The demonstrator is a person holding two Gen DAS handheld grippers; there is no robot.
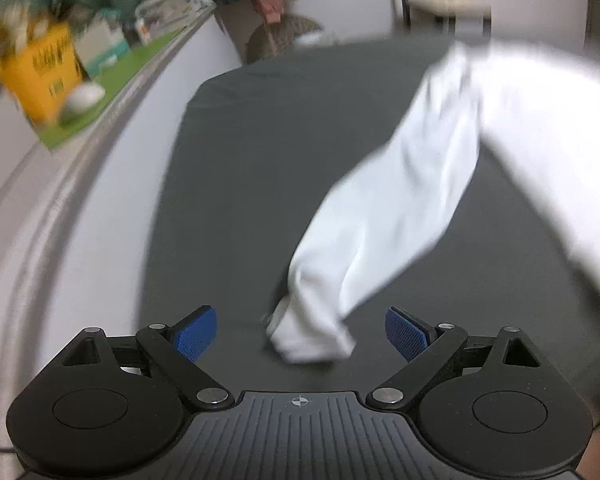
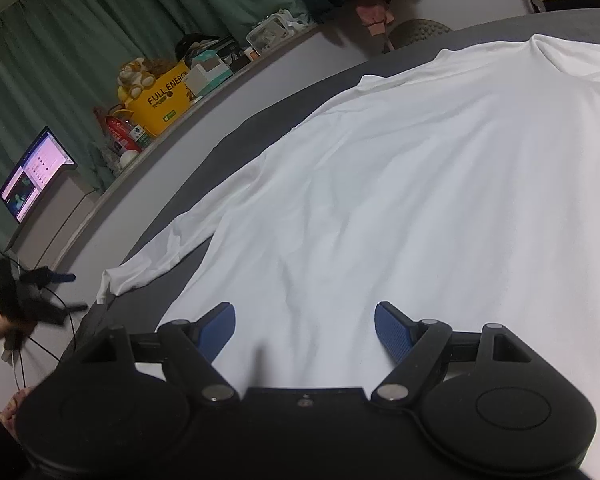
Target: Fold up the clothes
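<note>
A white long-sleeved shirt lies spread over the dark grey bed, its body filling most of the surface and one sleeve running out toward the bed's left edge, the cuff ending close to that edge. The left gripper hangs just above the cuff with its blue pads well apart; the cuff sits between them but neither pad presses on it. The right gripper hovers over the shirt's hem near the bed's near edge, jaws also apart and holding nothing. Seen from the right wrist, the left gripper shows as a blurred dark shape off the bed's left edge. The likely step is taking hold of the sleeve to fold it across the body. The risk here: the cuff is bunched and doubled, so a pinch may catch only one layer, or drag the grey sheet up with it. With the sleeve so close to the edge, a careless pull could slide it off the bed, and an unheld hem may shift and crease
</note>
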